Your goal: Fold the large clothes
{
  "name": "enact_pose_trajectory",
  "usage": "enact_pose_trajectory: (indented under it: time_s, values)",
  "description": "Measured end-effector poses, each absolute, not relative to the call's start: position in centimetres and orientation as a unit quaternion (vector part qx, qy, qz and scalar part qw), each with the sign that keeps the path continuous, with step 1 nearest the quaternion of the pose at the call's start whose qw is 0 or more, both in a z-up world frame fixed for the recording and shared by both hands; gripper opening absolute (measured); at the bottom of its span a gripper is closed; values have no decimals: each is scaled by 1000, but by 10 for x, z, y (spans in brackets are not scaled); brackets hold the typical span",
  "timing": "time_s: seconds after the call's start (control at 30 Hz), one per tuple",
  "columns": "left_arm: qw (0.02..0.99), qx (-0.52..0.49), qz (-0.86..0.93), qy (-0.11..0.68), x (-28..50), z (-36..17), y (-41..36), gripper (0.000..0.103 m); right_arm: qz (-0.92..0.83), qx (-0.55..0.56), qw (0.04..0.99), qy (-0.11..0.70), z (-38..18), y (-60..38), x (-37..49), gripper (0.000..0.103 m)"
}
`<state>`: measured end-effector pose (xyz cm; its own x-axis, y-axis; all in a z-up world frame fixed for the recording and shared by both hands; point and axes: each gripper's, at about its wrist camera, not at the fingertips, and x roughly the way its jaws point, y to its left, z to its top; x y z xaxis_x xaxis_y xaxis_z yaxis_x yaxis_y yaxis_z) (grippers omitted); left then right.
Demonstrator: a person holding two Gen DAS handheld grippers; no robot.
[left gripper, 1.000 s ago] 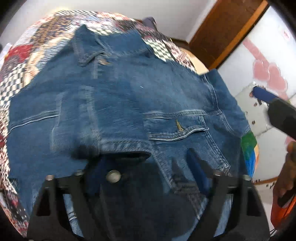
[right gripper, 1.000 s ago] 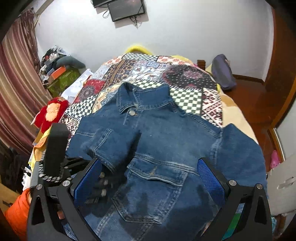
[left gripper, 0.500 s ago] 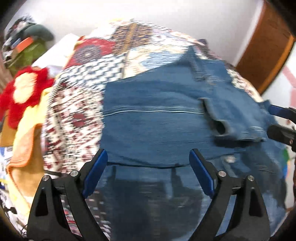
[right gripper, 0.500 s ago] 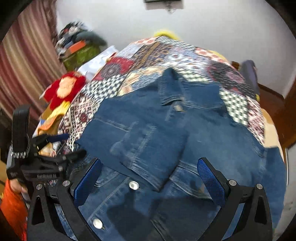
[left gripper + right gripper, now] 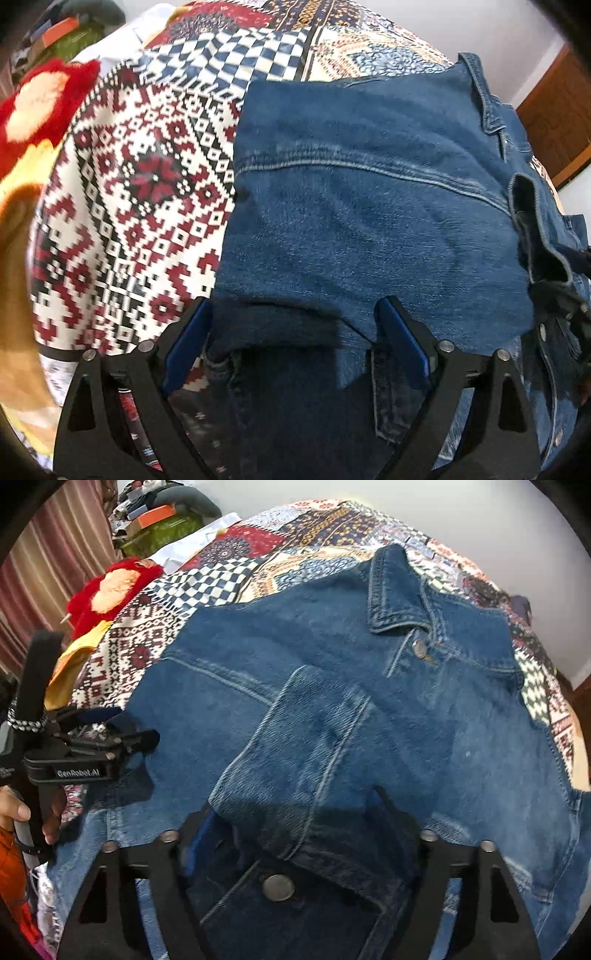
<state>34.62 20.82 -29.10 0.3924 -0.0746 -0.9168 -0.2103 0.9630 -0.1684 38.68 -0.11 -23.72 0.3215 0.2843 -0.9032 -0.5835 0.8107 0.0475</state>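
Denim jacket [image 5: 369,709] lies front up on the bed, over a patchwork quilt [image 5: 140,177]; collar [image 5: 399,590] toward the upper right of the right wrist view, top button done up. One sleeve [image 5: 295,760] is laid across the chest, cuff toward the lower centre of that frame. Likely the sleeve was brought in first to narrow the garment before a body fold.

Left claw [image 5: 291,343]: jaws spread wide, straddling the jacket's near edge at bottom centre of the left wrist view. A fold of denim sits between the blue pads, but nothing is pinched. Seen from the right wrist view it lies at the left edge of the frame [image 5: 110,746], level with the jacket's side, low to the cloth. Judgement: lining up to take that edge.

Right claw [image 5: 295,812]: fingers set wide apart in the lower frame, the sleeve cuff draped over the gap. Pads mostly covered by denim, so contact is unclear; it does not look closed on anything.

Hard to make out: jacket hem cut off at the bottom of both views; far sleeve runs off the right edge. Left wrist view slightly blurred. Red plush toy [image 5: 110,587] and clutter in the upper left, off the bed.
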Motion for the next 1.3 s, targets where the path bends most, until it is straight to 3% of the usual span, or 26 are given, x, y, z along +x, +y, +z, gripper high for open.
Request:
enact_pose_trajectory:
  time_s: [0.13, 0.33, 0.6, 0.83, 1.03, 1.3]
  values:
    - [824, -144, 40, 547, 343, -294, 212, 95, 284, -156, 803, 499, -228, -1, 383, 30]
    - [823, -132, 47, 550, 334, -294, 210, 95, 264, -142, 840, 452, -186, -27, 378, 14]
    - [836, -76, 58, 541, 341, -253, 181, 94, 206, -91, 870, 439, -153, -114, 390, 10]
    - [862, -65, -17, 503, 353, -207, 120, 94, 152, -50, 867, 471, -173, -190, 394, 9]
    - [841, -41, -63, 536, 374, -226, 66, 94, 118, -46, 853, 507, -197, -232, 392, 10]
    - [840, 59, -59, 536, 374, -252, 30, 96, 177, -43, 841, 510, -177, -211, 391, 10]
